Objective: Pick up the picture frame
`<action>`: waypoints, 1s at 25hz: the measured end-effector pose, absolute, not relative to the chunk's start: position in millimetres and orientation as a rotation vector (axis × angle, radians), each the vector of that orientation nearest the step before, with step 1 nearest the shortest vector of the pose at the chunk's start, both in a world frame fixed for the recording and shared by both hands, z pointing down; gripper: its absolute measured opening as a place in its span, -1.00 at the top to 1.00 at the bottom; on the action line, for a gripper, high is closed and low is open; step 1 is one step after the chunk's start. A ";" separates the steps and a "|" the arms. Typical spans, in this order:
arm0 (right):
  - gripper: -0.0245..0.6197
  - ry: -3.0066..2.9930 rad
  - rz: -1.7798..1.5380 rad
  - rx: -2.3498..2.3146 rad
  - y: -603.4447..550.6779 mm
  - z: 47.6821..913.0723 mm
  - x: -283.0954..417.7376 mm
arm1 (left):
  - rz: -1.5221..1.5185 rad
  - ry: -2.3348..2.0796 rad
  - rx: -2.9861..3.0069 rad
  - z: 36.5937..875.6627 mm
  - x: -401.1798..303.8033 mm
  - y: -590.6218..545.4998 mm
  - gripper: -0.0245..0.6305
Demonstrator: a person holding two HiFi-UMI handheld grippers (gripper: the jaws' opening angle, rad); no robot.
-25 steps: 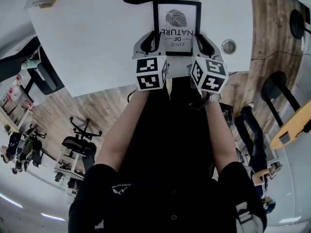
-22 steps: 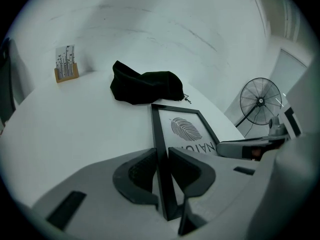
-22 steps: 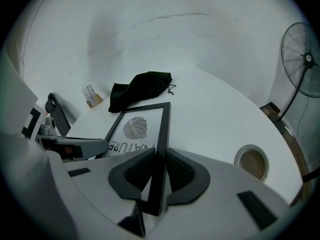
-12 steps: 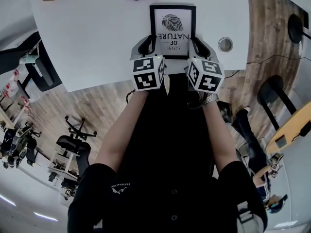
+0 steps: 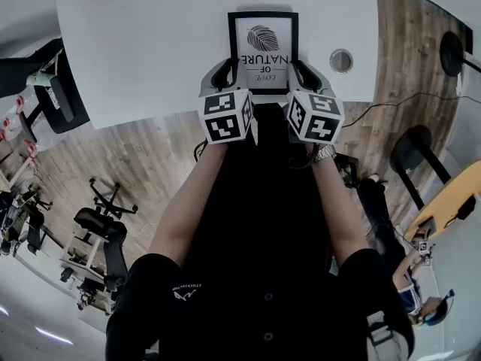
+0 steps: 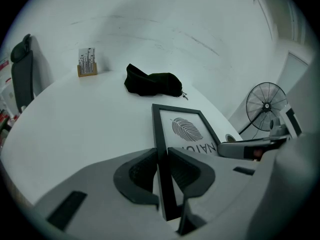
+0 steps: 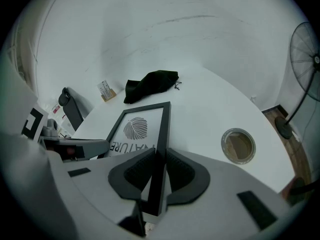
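Note:
A black picture frame (image 5: 263, 50) with a leaf print and lettering is held over the near edge of the white table (image 5: 143, 51). My left gripper (image 5: 228, 74) is shut on the frame's left side rail (image 6: 160, 149). My right gripper (image 5: 297, 72) is shut on the right side rail (image 7: 162, 149). In the left gripper view the picture frame (image 6: 186, 129) runs away from the jaws, its near end off the table. In the right gripper view the picture frame (image 7: 137, 126) looks the same, with the other gripper (image 7: 75, 148) at its far side.
A black cloth bundle (image 6: 152, 83) lies at the table's far side, and a small card holder (image 6: 87, 64) stands at the far left corner. A round cable grommet (image 7: 238, 146) is set in the tabletop right of the frame. A floor fan (image 6: 266, 105) stands beyond the table.
Both grippers and the frame have stayed together, the frame's near end now hanging over the table edge. The head camera's view has shifted, so the table sits higher in the picture.

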State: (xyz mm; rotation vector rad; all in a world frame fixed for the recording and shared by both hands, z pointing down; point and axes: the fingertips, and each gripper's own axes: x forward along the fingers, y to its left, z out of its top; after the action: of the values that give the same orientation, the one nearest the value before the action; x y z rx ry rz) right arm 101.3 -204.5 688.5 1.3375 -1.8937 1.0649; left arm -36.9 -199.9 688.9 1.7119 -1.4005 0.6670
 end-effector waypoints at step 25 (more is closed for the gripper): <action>0.71 -2.048 0.941 1.334 -178.7 611.8 94.3 | 0.536 -1.576 1.760 607.6 -44.0 -164.8 0.70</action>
State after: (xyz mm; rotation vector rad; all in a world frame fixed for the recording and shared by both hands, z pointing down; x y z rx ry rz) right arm 94.3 -178.7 611.8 1.3337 -2.0477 0.9411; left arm -44.0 -164.8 607.6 1.7597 -1.5760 0.5365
